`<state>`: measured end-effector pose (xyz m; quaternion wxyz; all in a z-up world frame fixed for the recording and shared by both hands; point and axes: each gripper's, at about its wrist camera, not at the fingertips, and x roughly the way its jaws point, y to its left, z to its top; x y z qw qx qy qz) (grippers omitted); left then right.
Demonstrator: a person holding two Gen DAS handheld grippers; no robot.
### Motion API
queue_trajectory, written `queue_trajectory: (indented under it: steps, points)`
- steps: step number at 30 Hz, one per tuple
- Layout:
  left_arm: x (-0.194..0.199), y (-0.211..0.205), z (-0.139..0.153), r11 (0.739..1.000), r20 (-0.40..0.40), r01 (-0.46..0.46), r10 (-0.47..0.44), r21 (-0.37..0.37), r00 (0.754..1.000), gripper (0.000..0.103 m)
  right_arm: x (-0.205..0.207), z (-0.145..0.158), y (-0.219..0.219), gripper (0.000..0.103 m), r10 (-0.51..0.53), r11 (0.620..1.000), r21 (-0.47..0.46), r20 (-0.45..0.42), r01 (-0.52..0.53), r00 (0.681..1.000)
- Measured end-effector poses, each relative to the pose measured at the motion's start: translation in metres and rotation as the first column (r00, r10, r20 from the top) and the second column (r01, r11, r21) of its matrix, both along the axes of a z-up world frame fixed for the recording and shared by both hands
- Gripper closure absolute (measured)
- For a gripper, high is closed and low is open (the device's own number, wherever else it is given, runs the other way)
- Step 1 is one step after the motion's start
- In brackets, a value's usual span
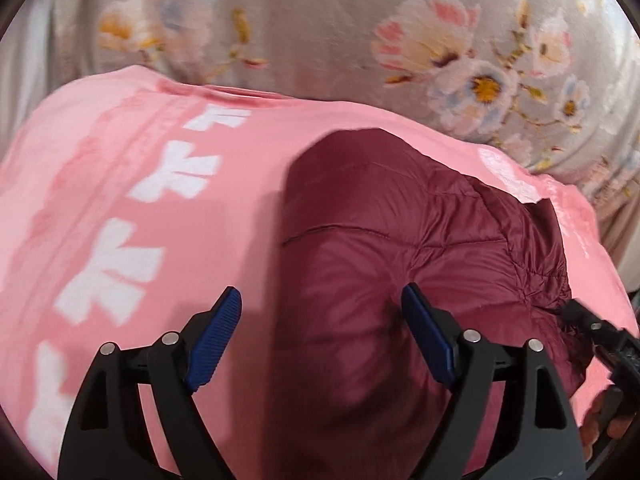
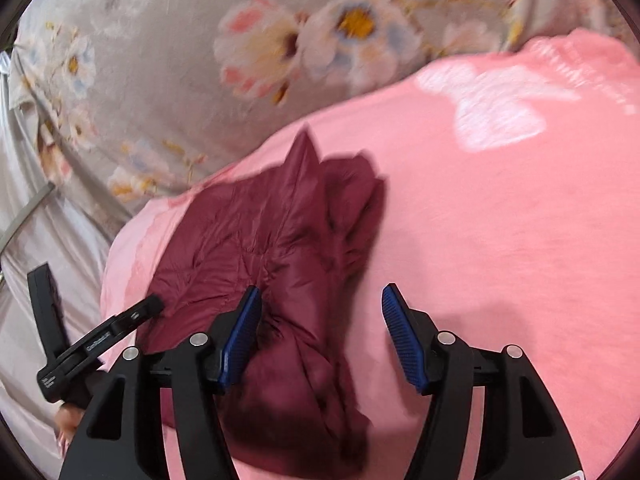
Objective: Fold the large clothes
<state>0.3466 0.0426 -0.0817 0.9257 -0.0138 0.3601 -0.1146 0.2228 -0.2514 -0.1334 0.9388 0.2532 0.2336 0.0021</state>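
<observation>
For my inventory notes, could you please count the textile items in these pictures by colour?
Maroon: 1, jacket
Pink: 1, cloth with white print, under the jacket
Grey floral: 1, sheet beneath both
Total: 3

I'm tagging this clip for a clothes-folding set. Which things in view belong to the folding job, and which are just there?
Part of the job:
- maroon puffer jacket, bunched up on the pink cloth
- left gripper, open over the jacket
- right gripper, open over the jacket

Just there:
- pink cloth with white print, spread under the jacket
- floral bedsheet behind
</observation>
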Motion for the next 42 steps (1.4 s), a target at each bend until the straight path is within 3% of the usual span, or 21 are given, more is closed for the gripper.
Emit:
queue_trajectory:
  steps: [1, 2, 5, 7, 11, 14, 17, 21, 31, 42]
  points:
    - [-0.004, 0.0, 0.008, 0.999, -0.006, -0.025, 0.025, 0.022, 1.0, 0.023, -0.005, 0.01, 0.003, 0.046, -0.003, 0.999, -0.034, 0.016, 0.004, 1.0]
    - [-0.006, -0.001, 0.014, 0.999, -0.001, -0.036, 0.036, 0.034, 0.999, 0.023, -0.006, 0.019, 0.007, 0.06, -0.001, 0.998, -0.065, 0.023, 0.003, 1.0]
    - [-0.014, -0.014, 0.039, 0.996, 0.028, -0.05, 0.048, 0.075, 0.998, 0.023, 0.004, 0.049, 0.035, 0.089, 0.026, 0.977, -0.212, 0.022, -0.021, 0.999]
    - [-0.015, -0.027, 0.049, 0.994, 0.035, -0.052, 0.049, 0.092, 0.998, 0.023, 0.016, 0.058, 0.055, 0.093, 0.027, 0.952, -0.306, 0.011, -0.022, 1.0]
    - [-0.006, -0.048, 0.044, 0.988, 0.025, -0.073, 0.07, 0.139, 0.997, 0.018, 0.042, 0.051, 0.075, 0.095, 0.017, 0.937, -0.348, -0.049, -0.033, 0.999]
    - [0.005, -0.05, 0.023, 0.989, -0.035, -0.088, 0.092, 0.115, 0.995, 0.018, 0.053, 0.032, 0.081, 0.095, -0.021, 0.922, -0.386, -0.09, -0.015, 0.996]
    - [0.014, -0.051, 0.001, 0.99, -0.08, -0.094, 0.103, 0.108, 0.991, 0.018, 0.06, 0.009, 0.078, 0.095, -0.024, 0.93, -0.366, -0.13, -0.025, 0.991]
    - [0.014, -0.055, -0.011, 0.985, -0.049, -0.098, 0.107, 0.144, 0.993, 0.017, 0.063, -0.004, 0.075, 0.096, -0.028, 0.936, -0.352, -0.13, -0.02, 0.991]
    - [0.02, -0.056, -0.025, 0.986, -0.04, -0.093, 0.099, 0.139, 0.994, 0.013, 0.068, -0.017, 0.075, 0.097, -0.033, 0.94, -0.341, -0.126, -0.012, 0.991]
    - [0.021, -0.057, -0.038, 0.985, -0.013, -0.099, 0.101, 0.142, 0.995, 0.009, 0.073, -0.028, 0.064, 0.097, 0.007, 0.967, -0.252, -0.142, -0.043, 0.99]
